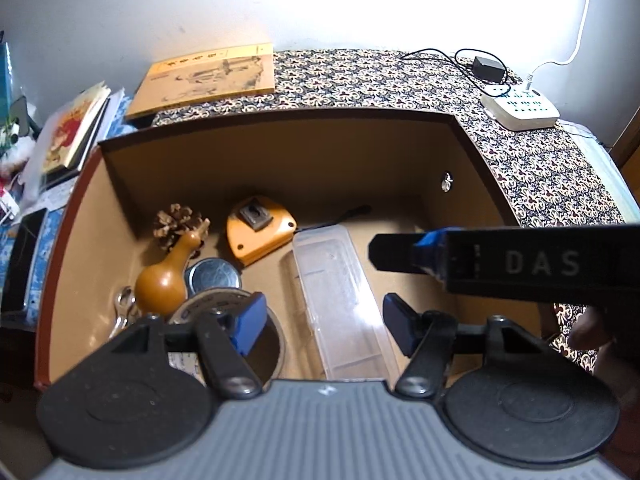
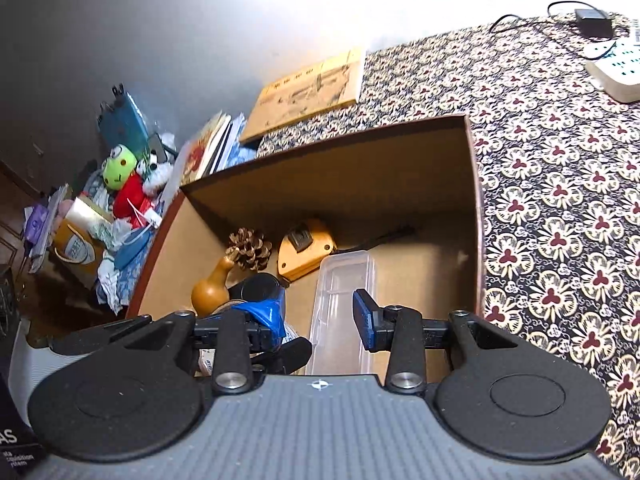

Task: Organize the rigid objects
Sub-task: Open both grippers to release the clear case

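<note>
Both grippers, left (image 1: 320, 320) and right (image 2: 320, 314), hang spread and empty over the clear plastic rectangular case (image 1: 340, 300) lying mid-frame inside the brown cardboard box (image 1: 280, 152), seemingly ready to lift it.

Both wrist views close above open brown box (image 1: 280, 152) (image 2: 332, 168), angled down into it. Left view squarer; right view tilted, from box's right. Shared: box interior, patterned cloth (image 1: 360, 76) (image 2: 560, 160).
</note>
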Tool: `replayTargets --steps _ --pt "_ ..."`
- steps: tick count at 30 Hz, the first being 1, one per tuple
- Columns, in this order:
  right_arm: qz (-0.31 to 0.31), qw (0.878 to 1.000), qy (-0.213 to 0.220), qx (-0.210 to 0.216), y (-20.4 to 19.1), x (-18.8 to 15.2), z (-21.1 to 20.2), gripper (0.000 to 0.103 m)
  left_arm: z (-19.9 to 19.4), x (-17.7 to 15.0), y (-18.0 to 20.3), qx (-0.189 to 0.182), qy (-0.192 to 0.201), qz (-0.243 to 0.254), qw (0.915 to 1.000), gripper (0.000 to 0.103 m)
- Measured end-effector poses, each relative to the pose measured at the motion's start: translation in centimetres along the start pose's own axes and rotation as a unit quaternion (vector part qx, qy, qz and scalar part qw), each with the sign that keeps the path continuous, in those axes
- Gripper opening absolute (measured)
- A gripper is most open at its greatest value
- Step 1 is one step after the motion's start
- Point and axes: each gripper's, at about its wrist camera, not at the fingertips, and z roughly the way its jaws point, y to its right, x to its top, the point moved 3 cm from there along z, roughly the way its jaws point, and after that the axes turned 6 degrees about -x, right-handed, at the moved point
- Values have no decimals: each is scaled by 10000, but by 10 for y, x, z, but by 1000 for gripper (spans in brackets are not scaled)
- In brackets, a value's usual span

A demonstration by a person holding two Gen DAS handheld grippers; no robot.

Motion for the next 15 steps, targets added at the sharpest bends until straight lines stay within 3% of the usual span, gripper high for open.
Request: replayTargets --steps 15 --pt "78 9992 403 15 3 -24 -32 21 -20 -7 14 436 125 100 9989 67"
